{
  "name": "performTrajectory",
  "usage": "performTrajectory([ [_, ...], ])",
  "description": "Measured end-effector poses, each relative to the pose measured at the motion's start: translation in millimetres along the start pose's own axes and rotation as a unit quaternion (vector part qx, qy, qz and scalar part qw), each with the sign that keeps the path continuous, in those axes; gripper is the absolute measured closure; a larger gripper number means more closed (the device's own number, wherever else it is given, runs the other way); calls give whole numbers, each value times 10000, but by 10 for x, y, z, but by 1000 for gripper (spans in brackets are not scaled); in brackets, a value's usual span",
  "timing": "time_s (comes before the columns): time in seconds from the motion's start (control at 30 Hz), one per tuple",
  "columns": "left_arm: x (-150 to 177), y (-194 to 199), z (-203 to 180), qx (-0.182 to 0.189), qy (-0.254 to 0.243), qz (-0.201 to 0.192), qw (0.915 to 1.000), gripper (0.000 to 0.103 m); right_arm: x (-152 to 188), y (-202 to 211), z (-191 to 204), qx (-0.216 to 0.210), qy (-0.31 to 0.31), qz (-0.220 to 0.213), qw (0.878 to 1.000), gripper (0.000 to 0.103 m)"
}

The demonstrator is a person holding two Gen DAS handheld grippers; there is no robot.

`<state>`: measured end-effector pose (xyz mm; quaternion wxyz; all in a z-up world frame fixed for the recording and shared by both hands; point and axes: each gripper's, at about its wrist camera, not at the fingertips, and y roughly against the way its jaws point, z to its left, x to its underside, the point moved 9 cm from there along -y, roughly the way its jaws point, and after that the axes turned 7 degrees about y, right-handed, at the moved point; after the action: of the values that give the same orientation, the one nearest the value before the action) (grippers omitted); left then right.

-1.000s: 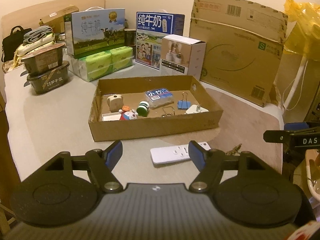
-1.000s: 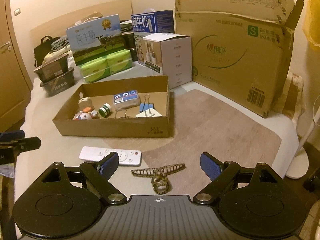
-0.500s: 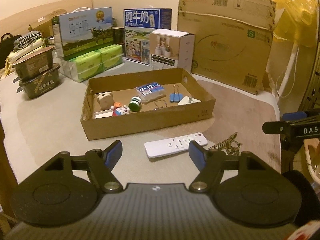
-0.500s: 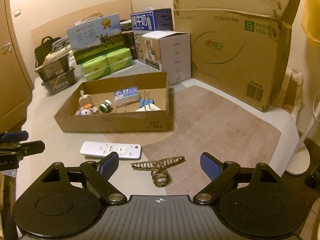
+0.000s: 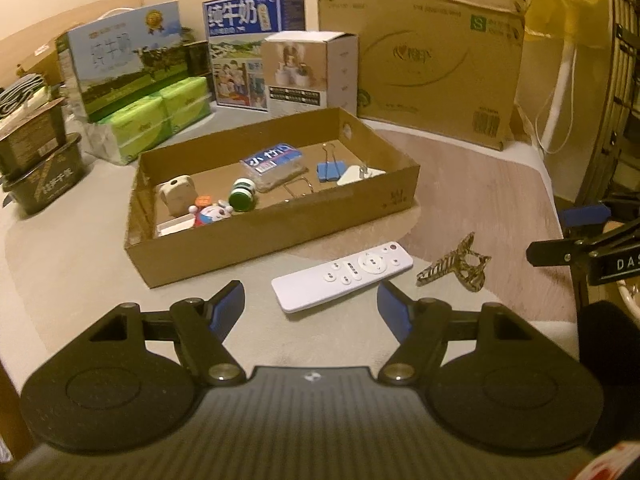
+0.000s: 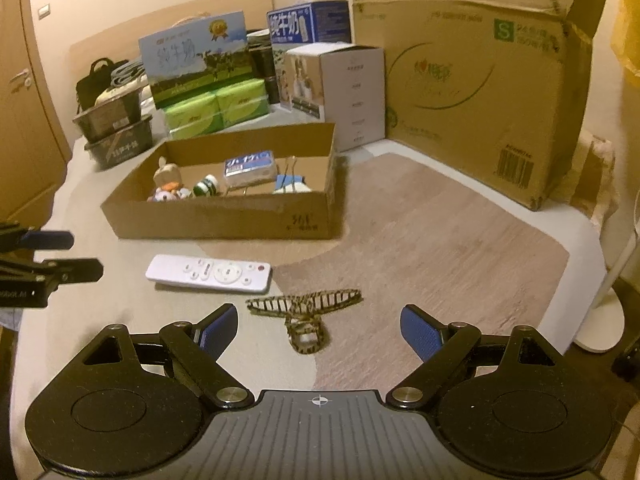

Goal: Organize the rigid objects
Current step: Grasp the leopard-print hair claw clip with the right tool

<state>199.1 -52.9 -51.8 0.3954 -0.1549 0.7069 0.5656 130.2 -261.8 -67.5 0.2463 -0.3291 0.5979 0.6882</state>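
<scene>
While both of my tongs hang released and empty above the bed surface, two things lie outside the cardboard box (image 5: pixel 276 236). My left gripper (image 5: pixel 310 300) has the white remote (image 5: pixel 344 274) lying flat just ahead, between its spread jaws and skewed across their line. My right gripper (image 6: pixel 318 330) has the patterned hair claw (image 6: pixel 306 312) just ahead of its fingertips, and the remote sits ahead and to its left.

I judge the remote the riskier pick: it lies low on soft bedding, so the pads may press it down or skate over its slick top unless I square the wrist to its narrow width. The claw is springy and open-toothed; pinched on its teeth it may twist or pop out. The two tongs are also near each other, so reaching together could knock them.
</scene>
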Motion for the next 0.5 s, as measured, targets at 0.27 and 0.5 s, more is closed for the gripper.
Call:
performTrajectory([
  [0.27,27,-328,-24,139,-296,139,9994,33,94,-280,36,-107,161,29,9998,15],
  [0.5,72,-576,13,248,-315,251,9989,33,224,-552,89,-152,357,93,9992,21],
])
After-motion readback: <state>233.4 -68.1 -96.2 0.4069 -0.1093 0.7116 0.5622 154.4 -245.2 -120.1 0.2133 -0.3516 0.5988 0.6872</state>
